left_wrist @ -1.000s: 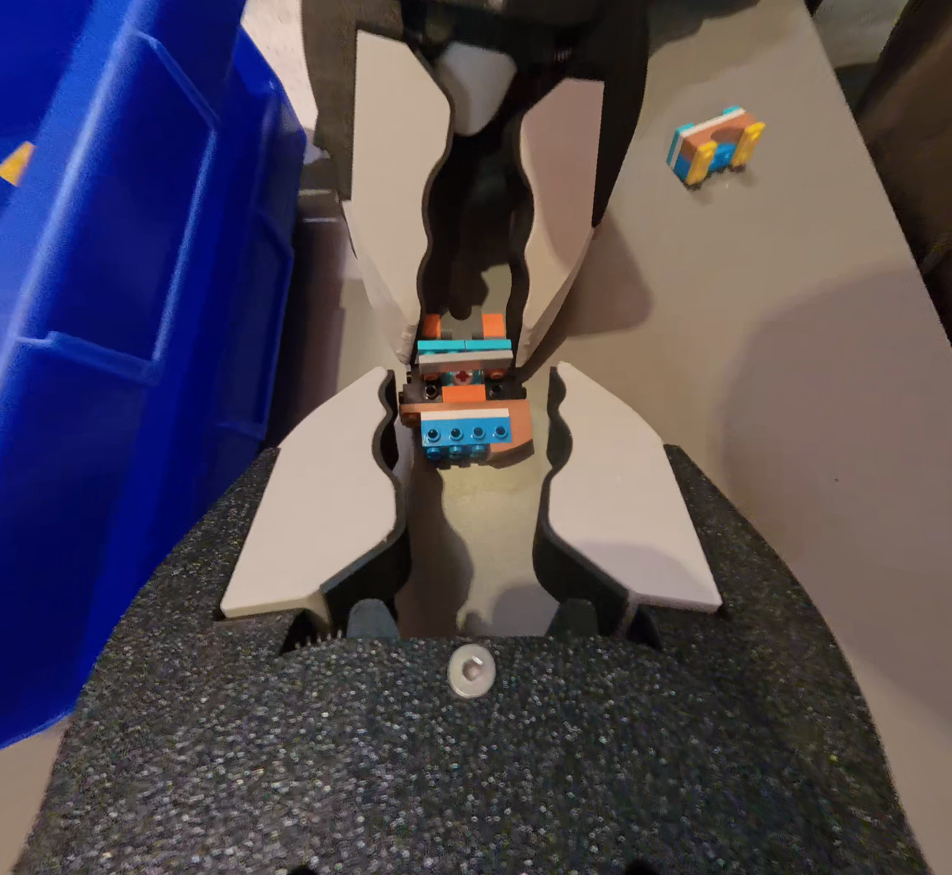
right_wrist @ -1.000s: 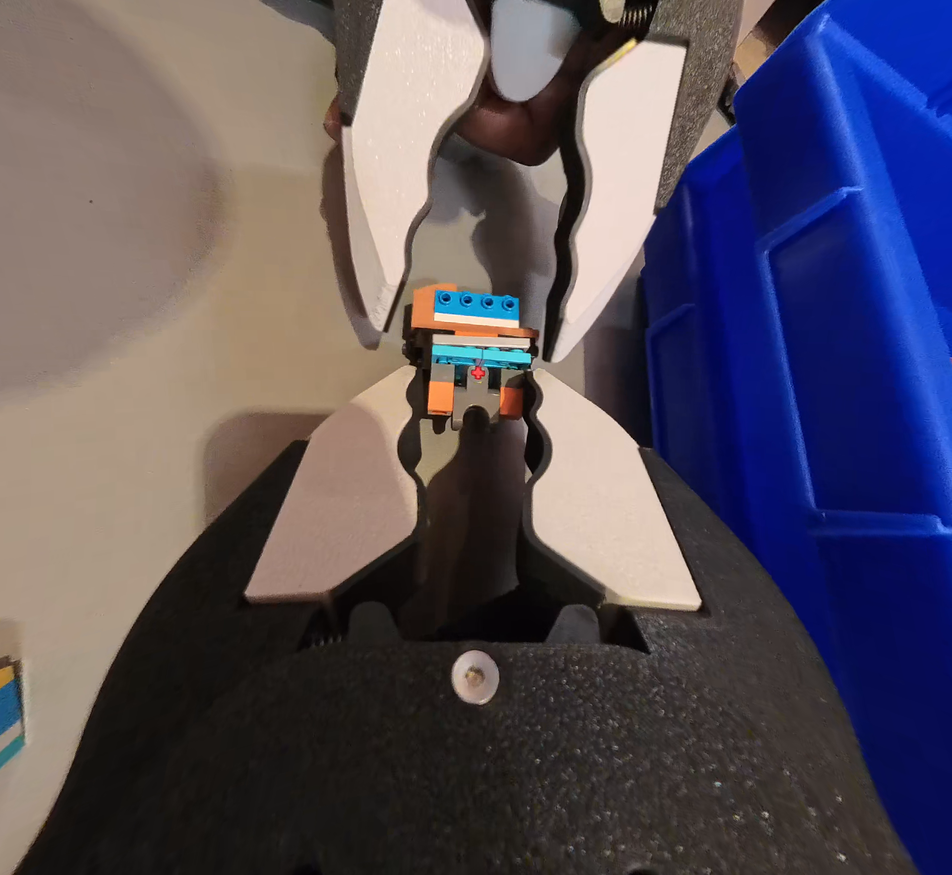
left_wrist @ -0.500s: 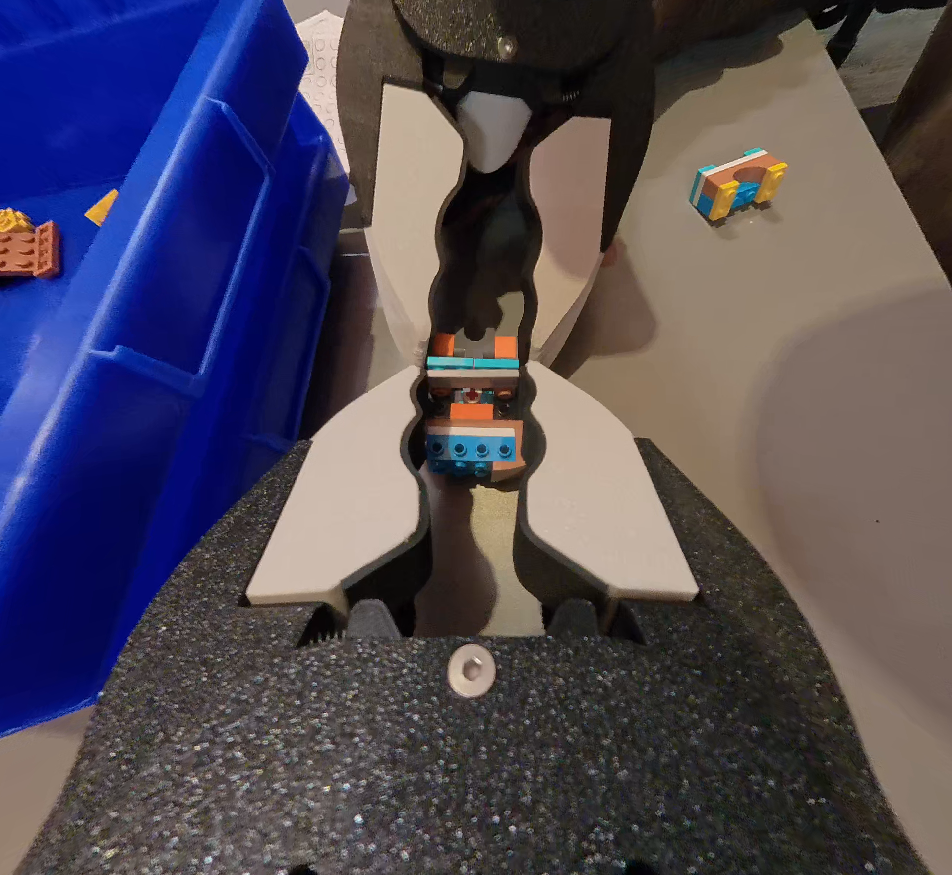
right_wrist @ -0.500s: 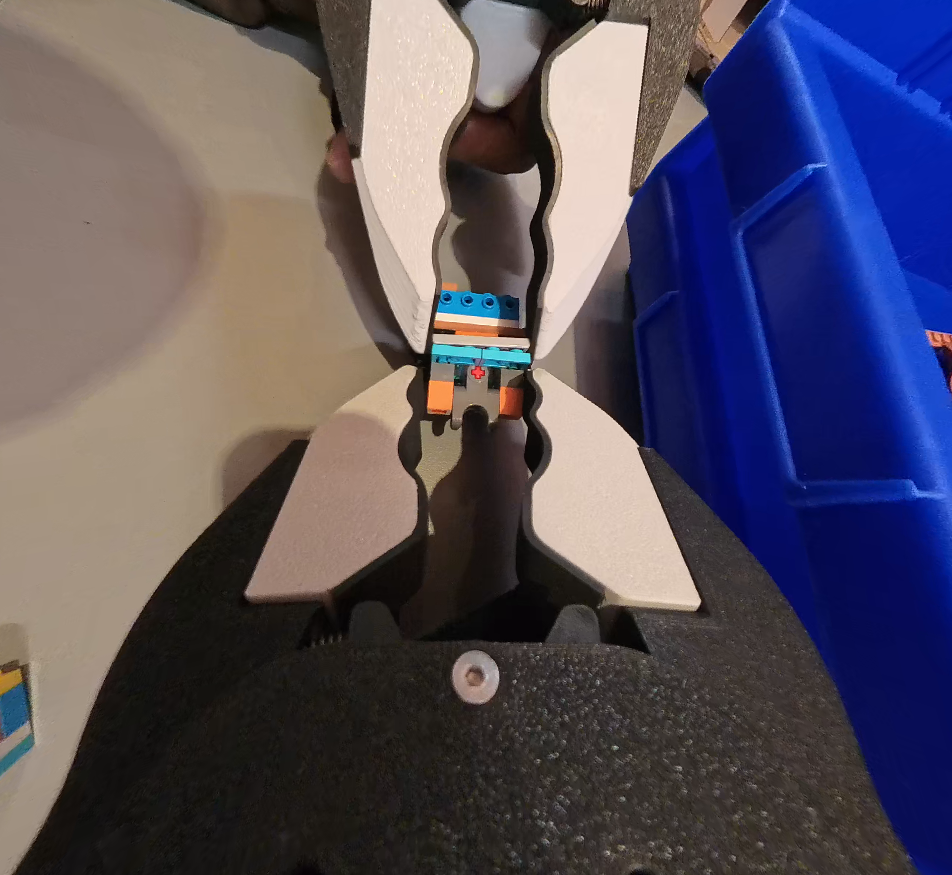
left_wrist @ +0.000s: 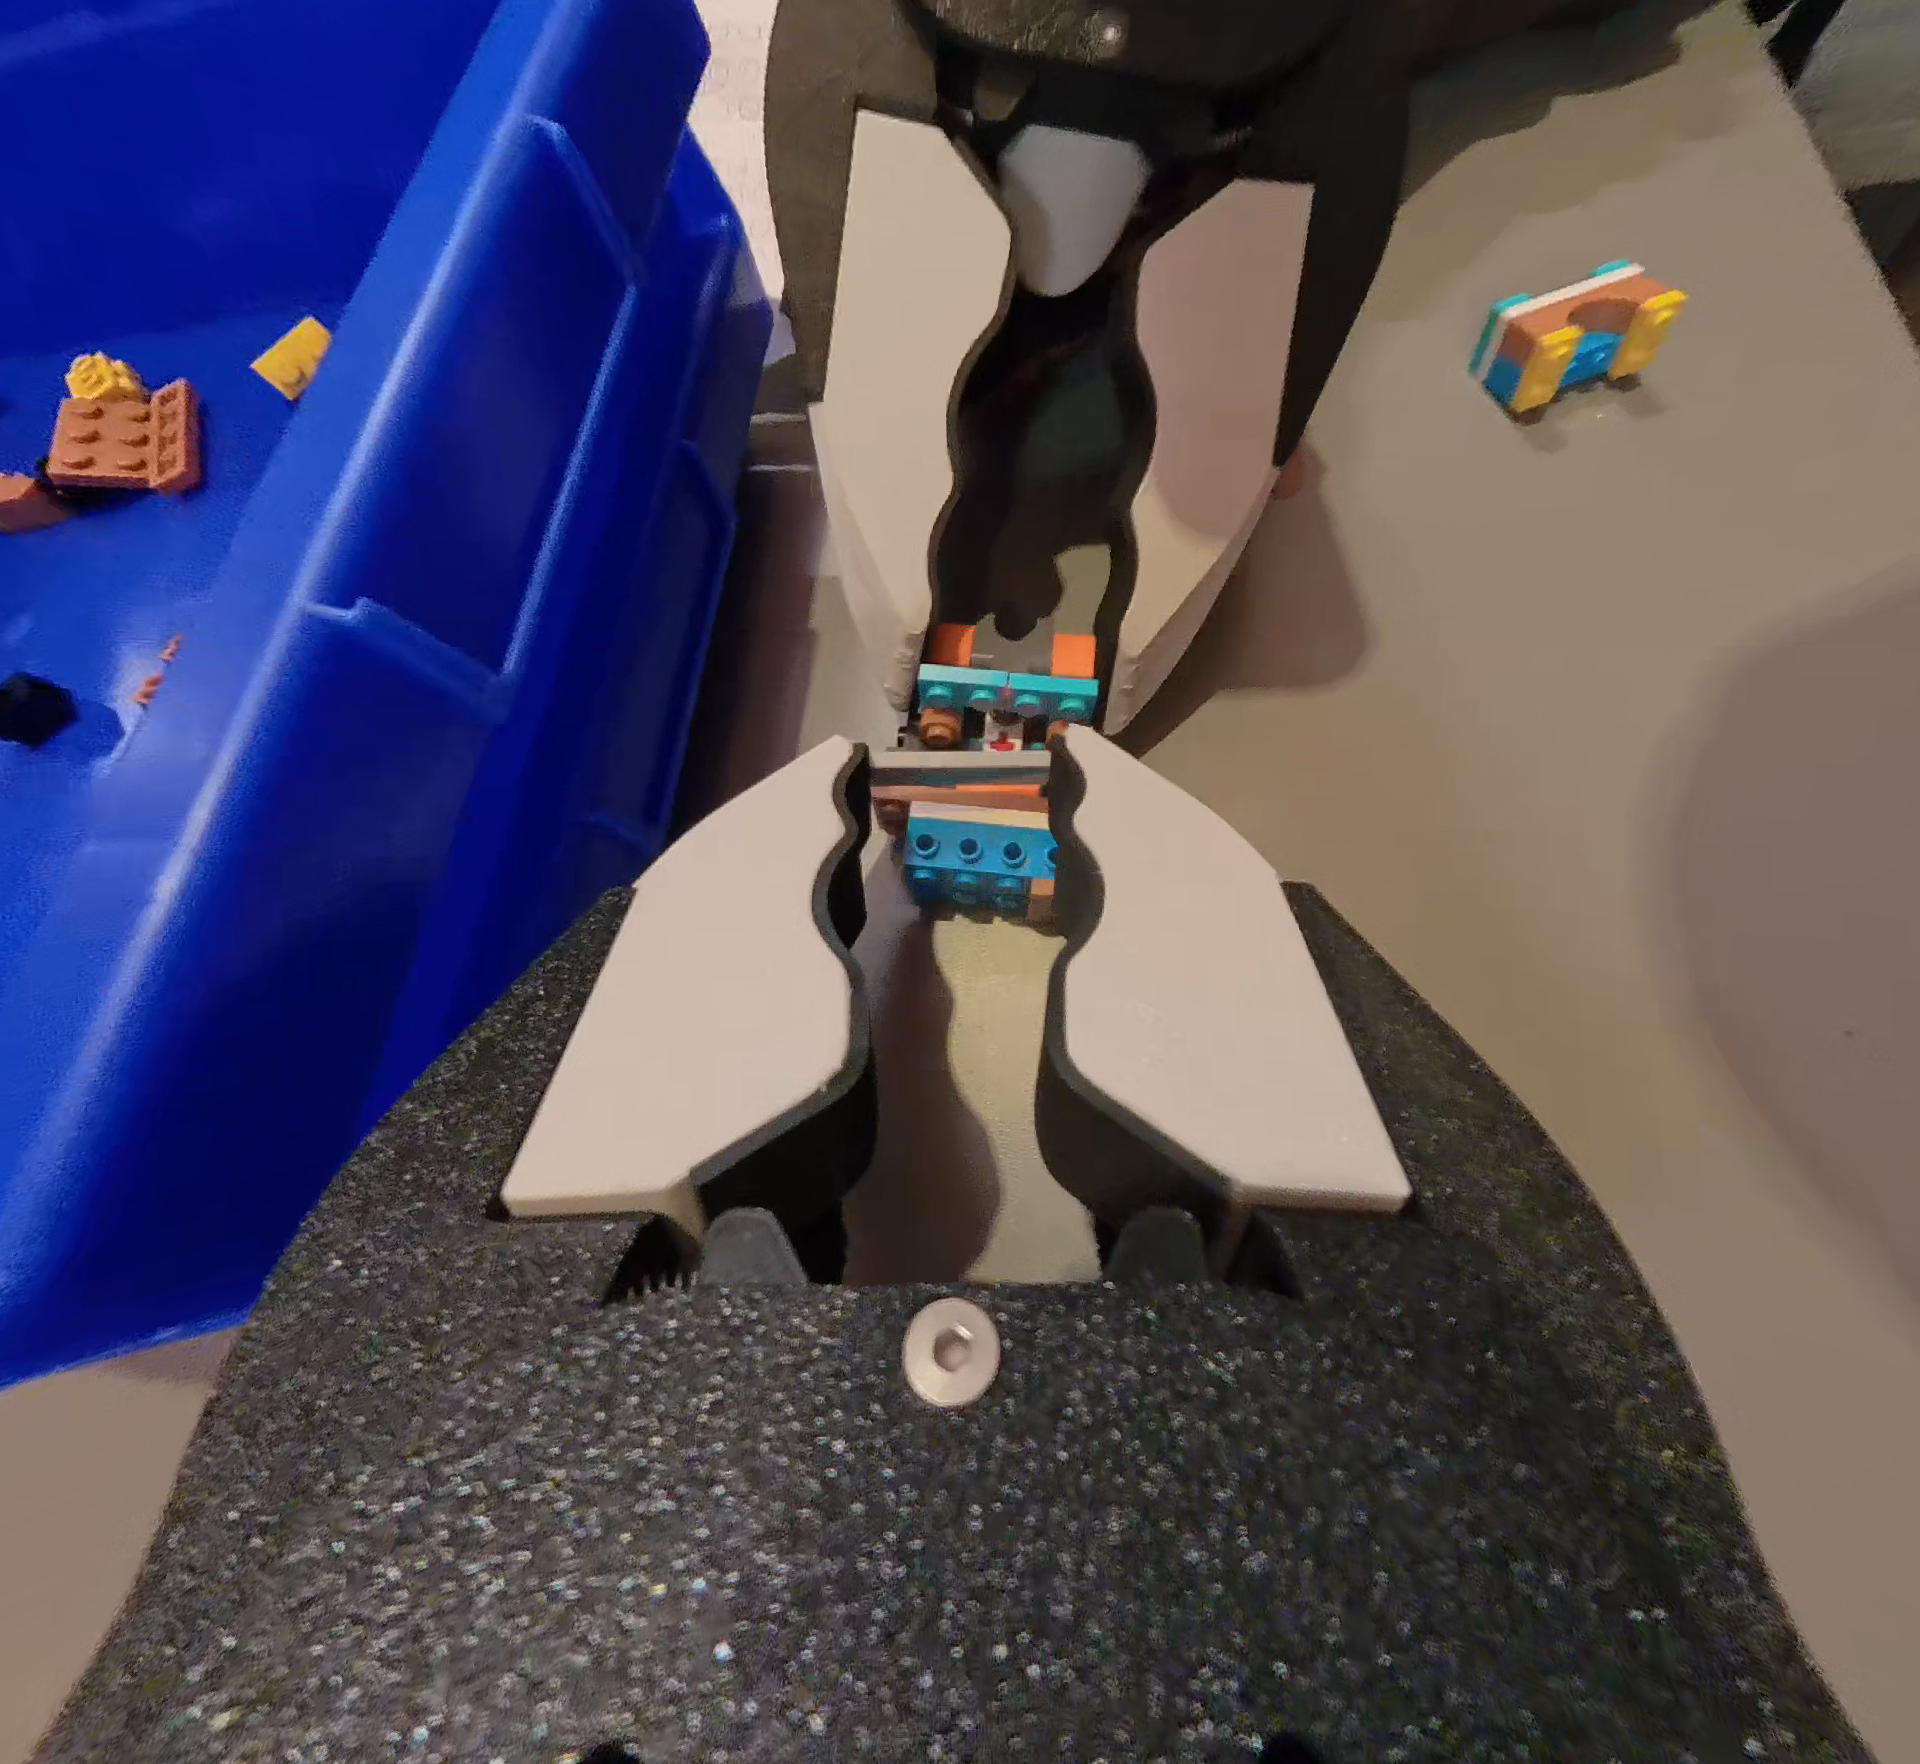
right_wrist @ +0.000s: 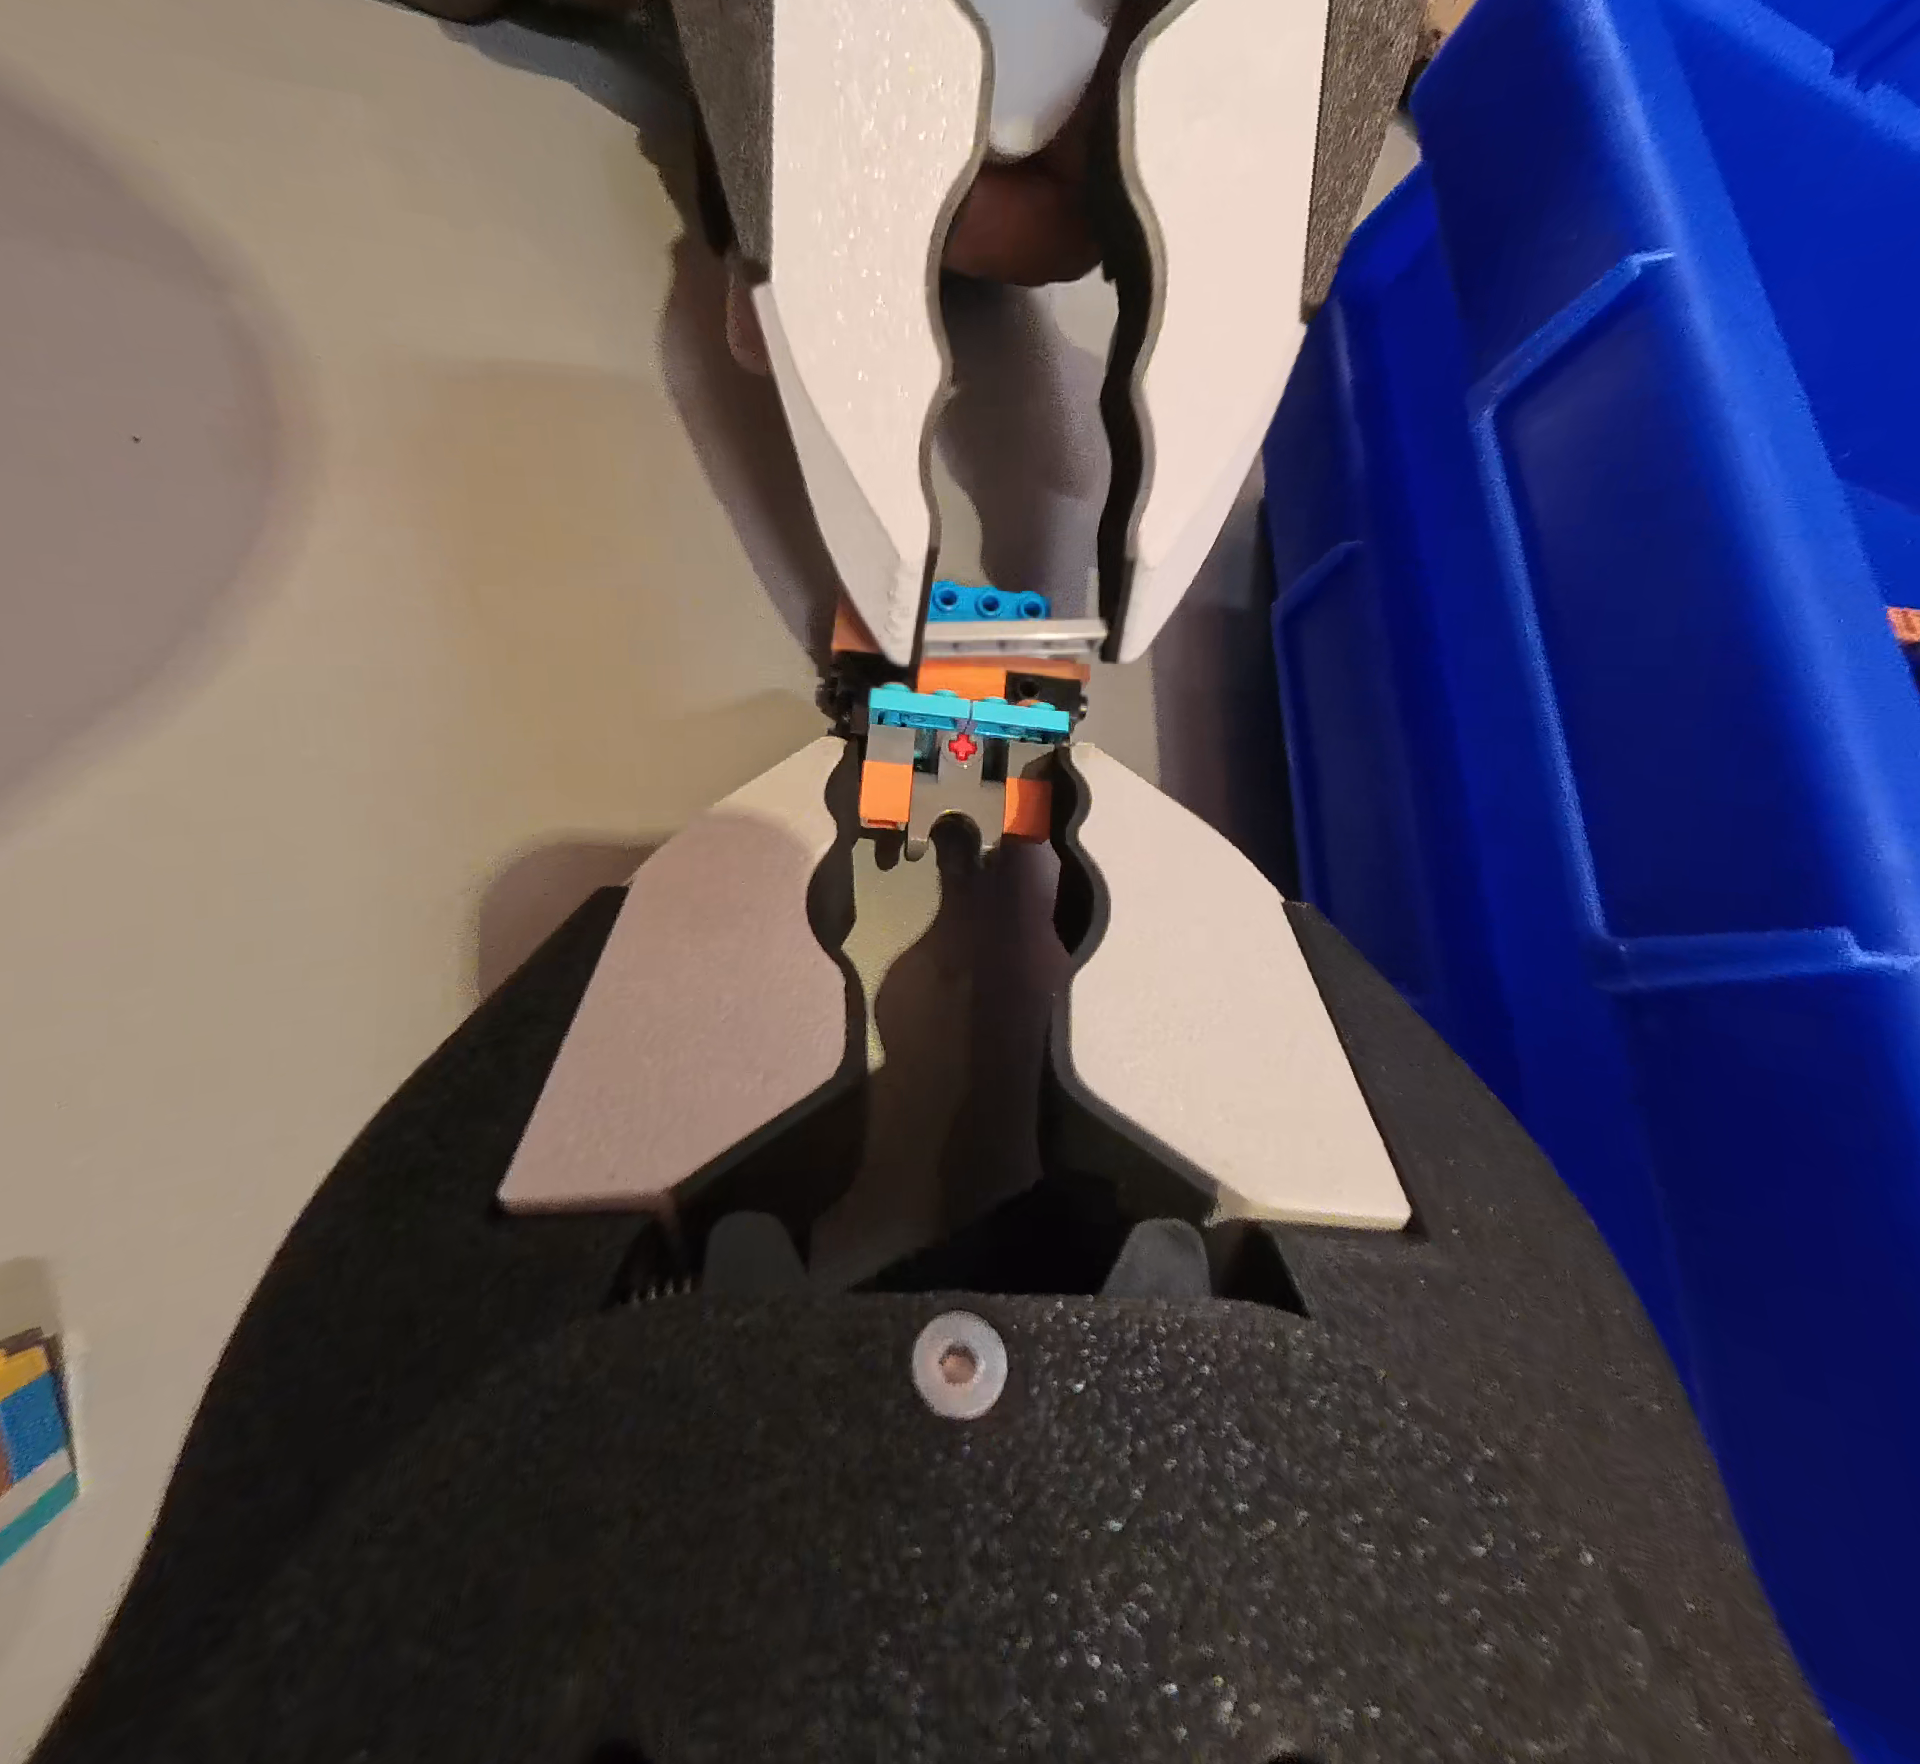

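A small brick assembly hangs between my two grippers, which face each other tip to tip above the grey table. My left gripper is shut on the end with the blue studded brick and a grey plate. My right gripper is shut on the other end, a teal, orange and grey piece. In the left wrist view the right gripper shows opposite; in the right wrist view the left gripper does. The two ends still touch, with a small gap showing at the joint.
A large blue bin stands close on the left, with several loose bricks inside; it fills the right side of the right wrist view. A second small brick assembly lies on the table beyond the grippers. The grippers are tip to tip, or close to it.
My left gripper was open around the blue end and has shut on it. Both grippers have risen, so the bin's inside shows. The joint between the two ends has opened slightly.
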